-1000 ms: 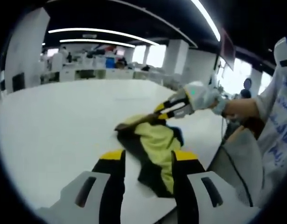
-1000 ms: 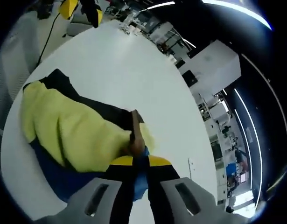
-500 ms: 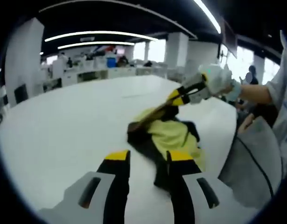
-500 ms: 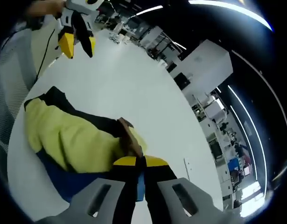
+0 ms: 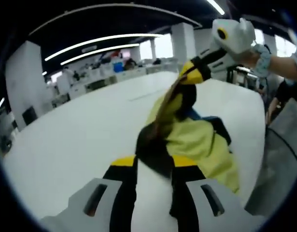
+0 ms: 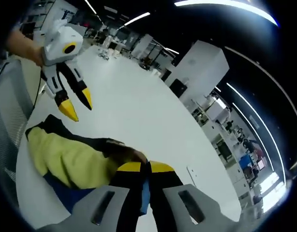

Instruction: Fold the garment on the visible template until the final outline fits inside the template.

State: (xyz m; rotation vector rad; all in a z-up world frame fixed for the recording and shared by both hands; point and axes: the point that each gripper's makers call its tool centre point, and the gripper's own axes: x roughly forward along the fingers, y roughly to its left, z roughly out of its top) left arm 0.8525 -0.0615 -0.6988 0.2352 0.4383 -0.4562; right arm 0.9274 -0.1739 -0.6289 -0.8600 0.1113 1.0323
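Note:
A yellow, black and blue garment [image 5: 196, 140] hangs bunched above the white table [image 5: 76, 135], with its lower part still resting on the table. In the left gripper view my right gripper [image 5: 190, 77], held by a gloved hand [image 5: 233, 34], is shut on the garment's top edge and holds it up. My left gripper [image 5: 154, 163] is open, its yellow tips just short of the dark lower fold. In the right gripper view the right gripper [image 6: 145, 167] pinches the blue and brown edge of the garment [image 6: 66, 154]. The left gripper [image 6: 77, 105] hovers open above the cloth.
A grey chair back [image 5: 283, 159] stands at the table's near edge and appears again as a mesh chair [image 6: 8, 121]. White table surface [image 6: 138, 106] stretches far beyond the garment. Desks and white pillars [image 6: 201, 63] stand in the background.
The right gripper has lifted the garment's edge higher, so the cloth now hangs stretched upward. The left gripper has come closer to the garment, still open.

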